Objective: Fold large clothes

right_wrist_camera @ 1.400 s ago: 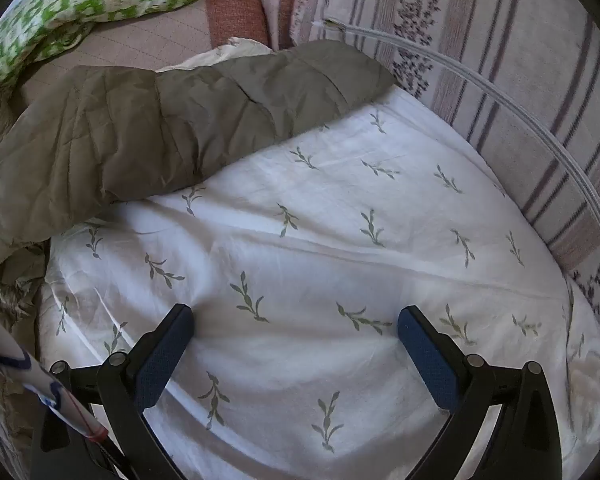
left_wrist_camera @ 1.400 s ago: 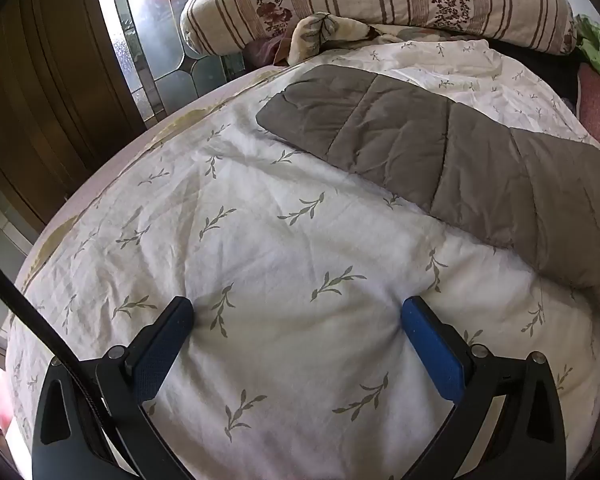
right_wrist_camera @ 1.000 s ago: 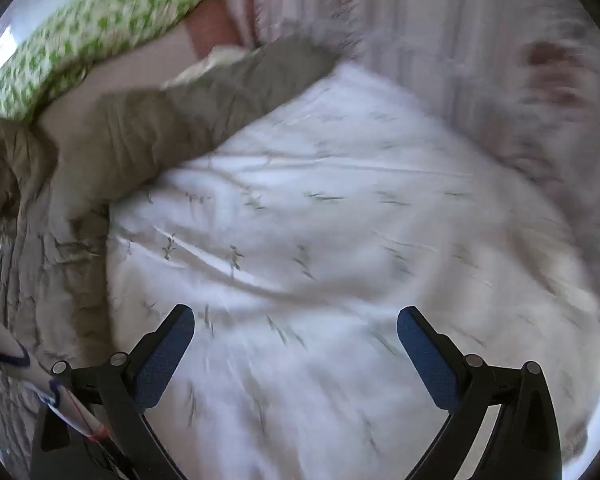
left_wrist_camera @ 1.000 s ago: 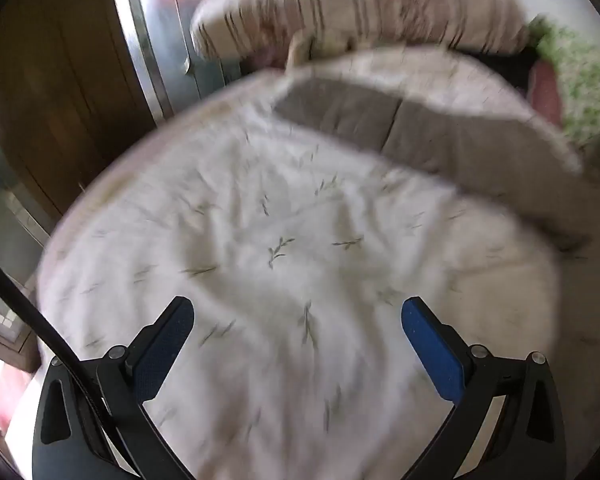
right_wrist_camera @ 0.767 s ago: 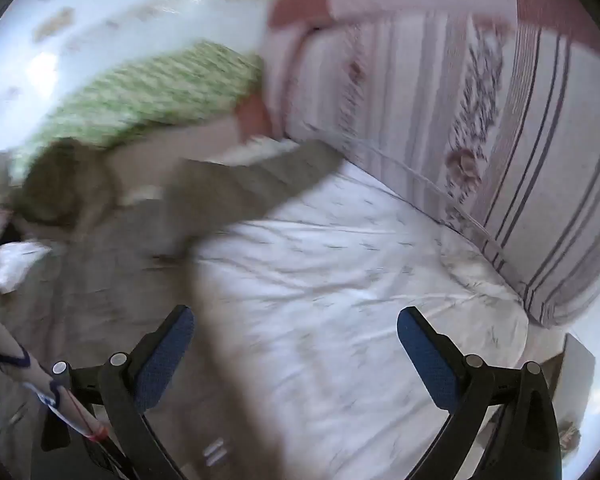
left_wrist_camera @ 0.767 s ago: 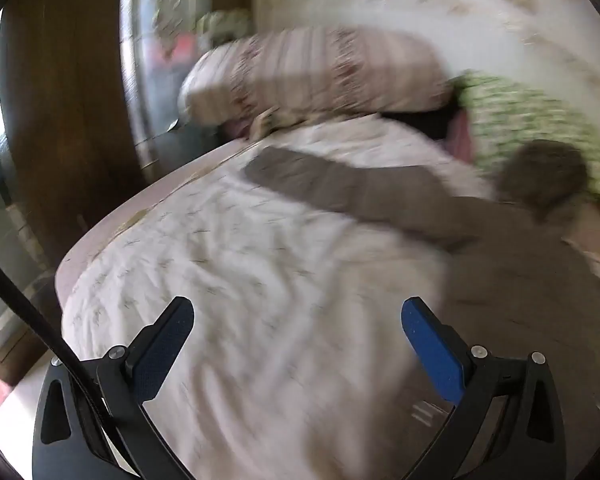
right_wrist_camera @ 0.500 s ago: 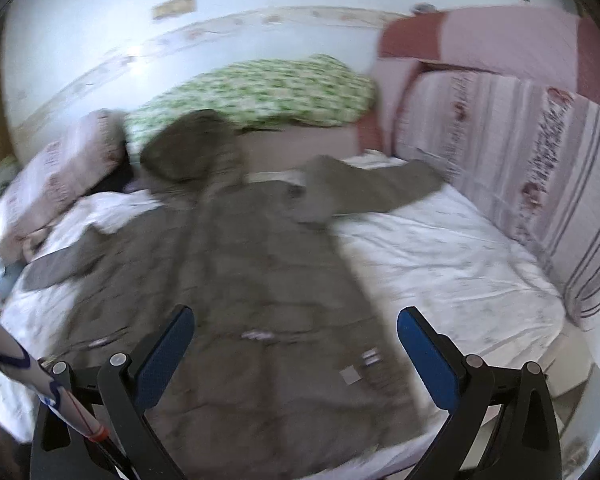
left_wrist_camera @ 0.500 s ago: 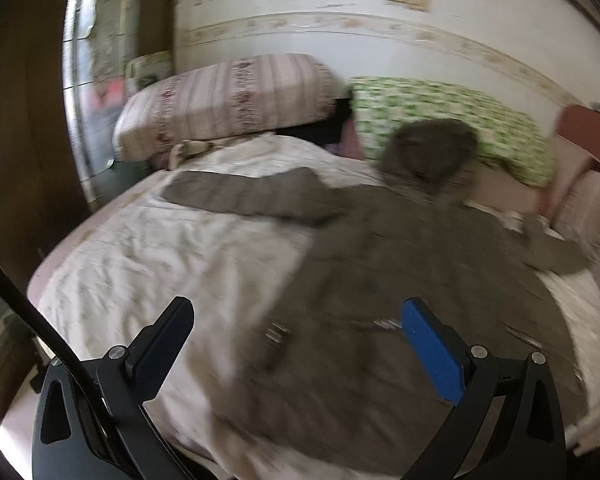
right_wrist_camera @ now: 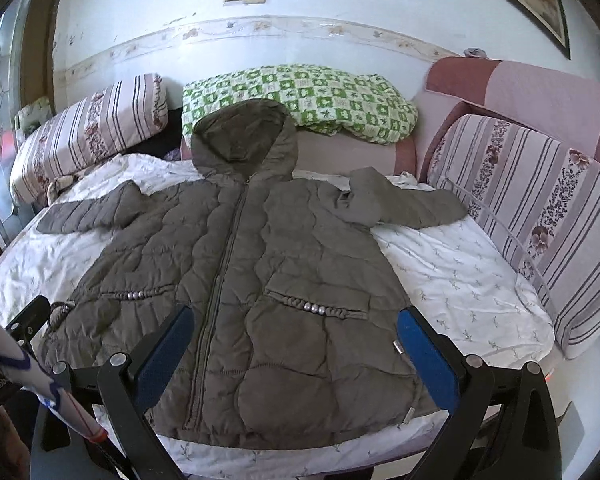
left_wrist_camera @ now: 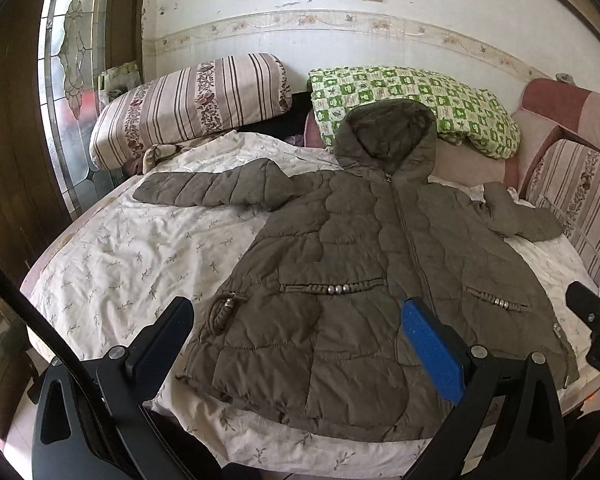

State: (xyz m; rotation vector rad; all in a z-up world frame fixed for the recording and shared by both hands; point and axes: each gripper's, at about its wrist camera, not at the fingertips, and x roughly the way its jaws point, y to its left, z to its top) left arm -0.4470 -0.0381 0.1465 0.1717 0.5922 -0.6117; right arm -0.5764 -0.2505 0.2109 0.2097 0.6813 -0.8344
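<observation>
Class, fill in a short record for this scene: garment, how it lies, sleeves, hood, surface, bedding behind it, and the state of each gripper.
garment: olive quilted jacket, zipped, front up
how it lies: spread flat, hem toward the camera
sleeves: both stretched out sideways, unfolded
hood: hood propped against the green checked pillow
surface: white leaf-print sheet on the bed
bedding behind: striped pillow
left gripper: open, holding nothing
right gripper: open, holding nothing
</observation>
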